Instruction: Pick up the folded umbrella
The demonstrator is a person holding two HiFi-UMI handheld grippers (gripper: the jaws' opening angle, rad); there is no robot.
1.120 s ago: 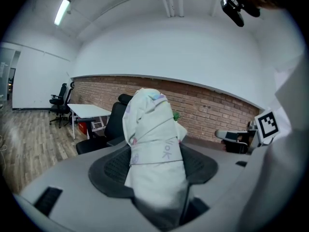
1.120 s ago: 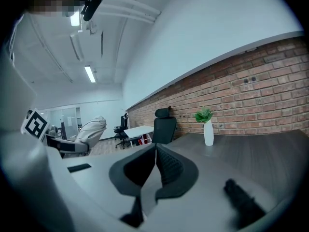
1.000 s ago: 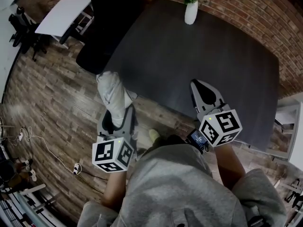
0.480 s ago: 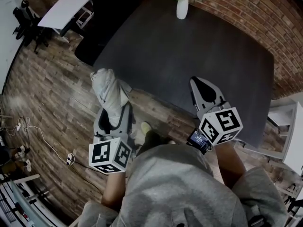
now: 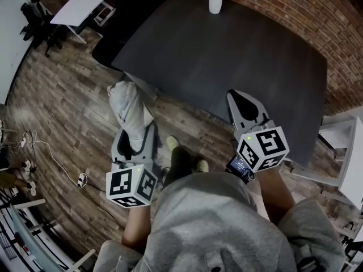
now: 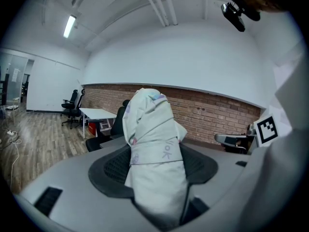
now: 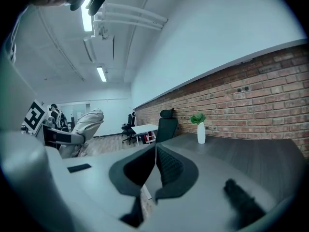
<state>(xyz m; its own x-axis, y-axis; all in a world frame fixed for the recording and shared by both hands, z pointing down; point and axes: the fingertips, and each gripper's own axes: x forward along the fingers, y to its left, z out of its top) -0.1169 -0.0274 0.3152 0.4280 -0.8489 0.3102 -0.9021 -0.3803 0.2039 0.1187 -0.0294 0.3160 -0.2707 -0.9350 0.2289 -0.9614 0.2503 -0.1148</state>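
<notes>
Looking down from your head, you stand in a grey sweatshirt (image 5: 210, 225) on a wood-plank floor (image 5: 62, 101) at the near edge of a large dark table (image 5: 227, 50), with a gripper in each hand. Your left gripper (image 5: 136, 142) is clamped on the folded umbrella (image 5: 127, 109), a pale, crumpled bundle of fabric. In the left gripper view the two dark ribbed pads press against its sides, and a strap with faint print wraps round its middle. The umbrella is held by its lower part. Its rounded far end points away from you, raised over the floor just left of the table's near left corner and resting on nothing. Your right gripper (image 5: 243, 103) is squeezed closed on nothing. In the right gripper view its two pads meet along a thin line with no object between them, and in the head view its tip sits over the table's near edge. Each gripper carries a white cube with black square markers close to your hand, the left cube (image 5: 131, 185) and the right cube (image 5: 262, 148). At the far end of the table stands a white vase (image 5: 215, 1) holding a green plant (image 7: 198, 118), in front of a red brick wall (image 5: 295, 4). A black office chair (image 5: 130, 4) sits at the table's far left corner, and a small white table (image 5: 79, 4) lies beyond it. Loose cables (image 5: 45, 157) trail across the floor to your left.
</notes>
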